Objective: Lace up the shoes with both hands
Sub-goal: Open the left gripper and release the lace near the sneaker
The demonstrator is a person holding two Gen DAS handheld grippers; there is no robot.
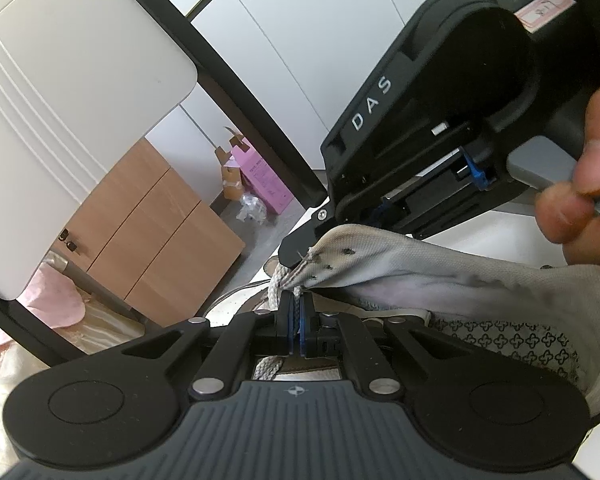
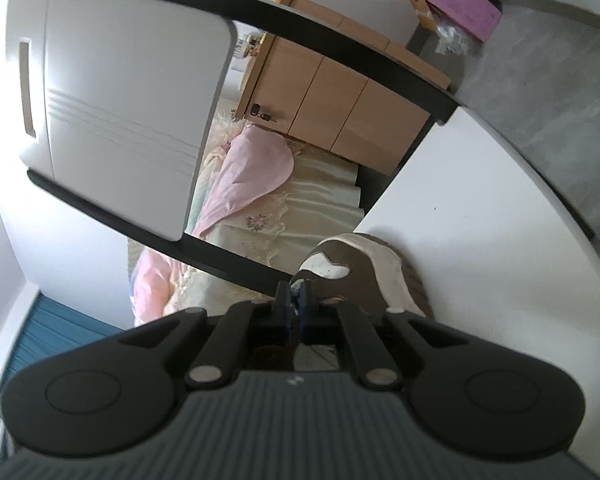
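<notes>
A worn white and brown shoe [image 1: 500, 328] lies on the white table, its toe [image 2: 364, 264] pointing away in the right wrist view. My left gripper [image 1: 296, 308] is shut on the white braided shoelace [image 1: 278, 280], which runs up between its blue pads to the shoe's eyelets. The grey-white eyelet flap [image 1: 380, 256] is drawn up into a peak. My right gripper [image 1: 300, 250] comes in from the upper right and is shut on the tip of that flap, just above the left fingers. A person's hand [image 1: 592, 184] holds its grey trigger. In its own view the right gripper [image 2: 296, 300] shows its pads together.
The white table [image 2: 460, 208] ends a little beyond the shoe's toe. A chair with a white back [image 1: 60, 120] and black frame stands close behind. Farther off are a wooden cabinet [image 1: 160, 232], a pink box [image 1: 260, 176] on the grey floor and a bed with pink cloth [image 2: 252, 176].
</notes>
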